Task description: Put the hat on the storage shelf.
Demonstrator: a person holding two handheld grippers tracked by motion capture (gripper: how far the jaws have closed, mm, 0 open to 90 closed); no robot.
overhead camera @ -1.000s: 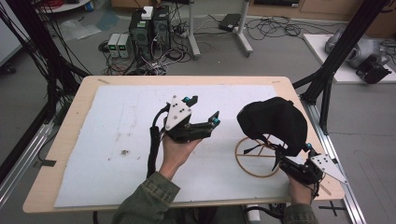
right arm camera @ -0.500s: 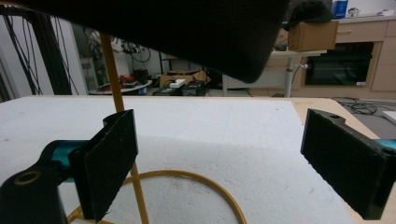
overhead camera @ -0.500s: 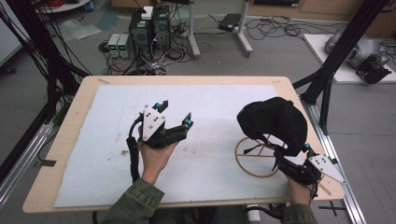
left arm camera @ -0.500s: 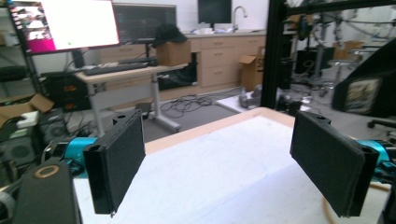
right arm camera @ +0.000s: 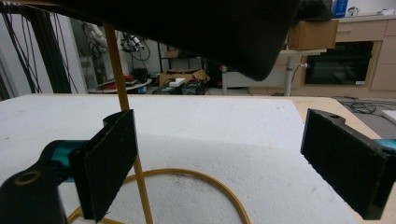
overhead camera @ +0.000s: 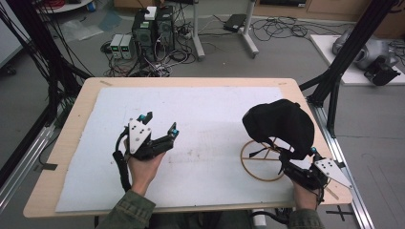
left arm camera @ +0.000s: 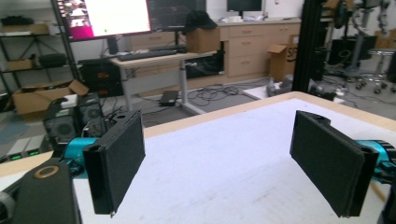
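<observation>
Black jaws of left gripper (overhead camera: pixel 161 124) and right gripper (right arm camera: pixel 224 163) spread wide, empty.

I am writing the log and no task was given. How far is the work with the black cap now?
Looks done: the black cap sits on the yellow wire stand. In hand: nothing; the left hand-held gripper and the right hand-held gripper are both open, the right one beside the stand. What is left cannot be told.

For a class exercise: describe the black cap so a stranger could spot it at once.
Start at the white sheet covering the wooden table. Near its right edge stands a golden wire stand. The black cap sits on top, the only dark fabric thing raised off the surface.
</observation>
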